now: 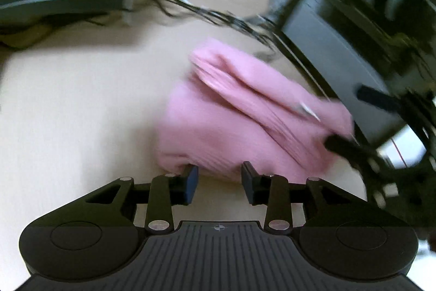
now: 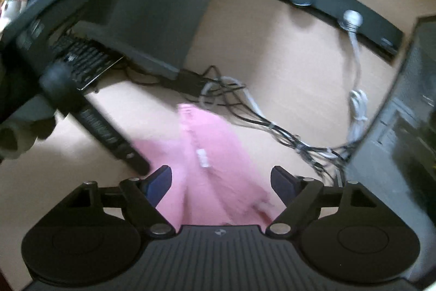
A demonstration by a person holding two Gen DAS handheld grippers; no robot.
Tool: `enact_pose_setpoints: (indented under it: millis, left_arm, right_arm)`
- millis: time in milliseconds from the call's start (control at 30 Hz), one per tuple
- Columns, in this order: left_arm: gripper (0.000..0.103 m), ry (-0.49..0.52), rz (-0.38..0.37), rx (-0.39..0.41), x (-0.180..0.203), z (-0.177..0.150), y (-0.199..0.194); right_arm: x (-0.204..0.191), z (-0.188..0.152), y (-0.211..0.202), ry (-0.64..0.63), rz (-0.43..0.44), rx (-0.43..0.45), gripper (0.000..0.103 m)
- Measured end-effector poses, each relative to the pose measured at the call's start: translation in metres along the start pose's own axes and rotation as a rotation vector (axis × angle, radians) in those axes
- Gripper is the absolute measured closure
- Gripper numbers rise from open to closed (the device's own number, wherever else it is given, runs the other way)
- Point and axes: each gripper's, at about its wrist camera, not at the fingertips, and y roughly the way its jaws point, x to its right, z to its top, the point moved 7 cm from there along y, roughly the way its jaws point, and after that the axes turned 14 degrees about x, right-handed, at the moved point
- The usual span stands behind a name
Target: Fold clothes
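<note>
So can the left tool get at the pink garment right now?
Probably yes. The left tool is open at the near edge of the pink garment, with nothing between them on the table.

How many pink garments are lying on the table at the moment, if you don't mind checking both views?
1. A single pink garment lies bunched on the pale table, just ahead of the open left gripper and under the open right gripper. Others outside these views cannot be ruled out.
</note>
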Motion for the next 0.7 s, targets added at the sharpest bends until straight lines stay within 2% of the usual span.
enact_pose_setpoints:
  millis: [133,167,233,300,433,533,600,633,667,700]
  left_arm:
    - [0.060,0.029,0.040,0.007,-0.013,0.011,0.004]
    - [0.059,0.036,0.050,0.004,-0.014,0.013,0.006]
    - [0.053,0.045,0.072,0.001,-0.020,0.013,0.006]
    - [0.049,0.049,0.093,0.005,-0.028,0.013,0.002]
    - [0.044,0.033,0.126,0.013,-0.044,0.015,-0.001]
    - [0.045,0.019,0.137,0.024,-0.046,0.020,-0.004]
    - [0.047,-0.002,0.107,0.010,-0.041,0.019,-0.001]
    - [0.047,-0.015,0.086,0.000,-0.038,0.018,0.001]
    - [0.049,-0.028,0.065,-0.011,-0.034,0.017,0.003]
    - [0.050,-0.041,0.044,-0.021,-0.031,0.015,0.005]
  right_arm:
    - [-0.014,-0.016,0.036,-0.109,-0.046,-0.034,0.022]
    - [-0.009,-0.016,0.039,-0.116,-0.067,-0.040,0.030]
    - [0.008,-0.010,0.035,-0.084,-0.119,-0.028,0.037]
    - [0.021,-0.009,0.027,-0.052,-0.157,-0.021,0.037]
    - [0.023,-0.031,0.042,-0.100,-0.130,-0.101,0.035]
    - [0.019,-0.038,0.052,-0.119,-0.122,-0.087,0.035]
    - [0.022,-0.035,0.055,-0.108,-0.121,-0.074,0.045]
    - [0.026,-0.032,0.058,-0.100,-0.115,-0.076,0.060]
    - [0.029,-0.028,0.060,-0.096,-0.108,-0.076,0.068]
    - [0.033,-0.023,0.058,-0.104,-0.098,-0.073,0.071]
